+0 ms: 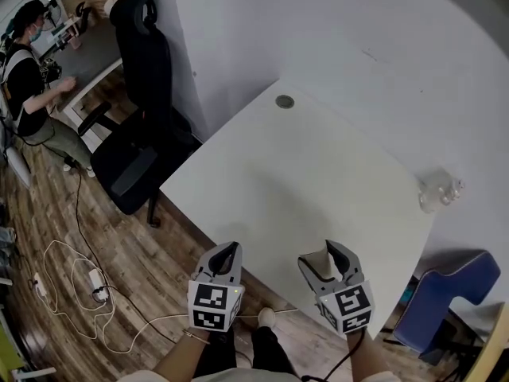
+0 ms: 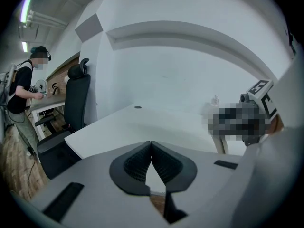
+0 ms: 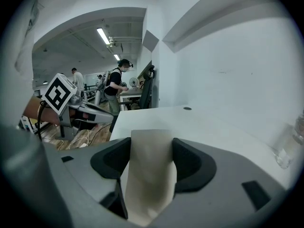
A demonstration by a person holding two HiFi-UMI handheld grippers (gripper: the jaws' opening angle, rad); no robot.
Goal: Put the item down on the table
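Beige strip (image 3: 148, 175) is clamped in the right tool (image 3: 151, 148), one dark pad on each flat side, its top edge poking out past the jaw tips. Looks like paper or thin card, can't tell which. Head view puts the right tool (image 1: 328, 255) and the strip (image 1: 320, 259) at the near edge of the white desk (image 1: 318, 173), held up, not lying on it. Left tool (image 1: 227, 255) sits just beside it, off the desk's near edge and over the wood floor (image 1: 48, 213); in its own view the left tool (image 2: 151, 151) has its ribbed jaws pressed together at the tips with nothing between them. Loose white cables (image 1: 79, 281) lie on the floor to the left. Desk top is bare in the middle. Clear plastic container (image 1: 440, 191) stands at its right edge, round grommet (image 1: 285, 101) near the far corner. Black office chair (image 1: 139, 94) stands off the desk's left side, blue seat (image 1: 441, 293) at lower right. Person (image 1: 32, 70) is working at another desk, far left.
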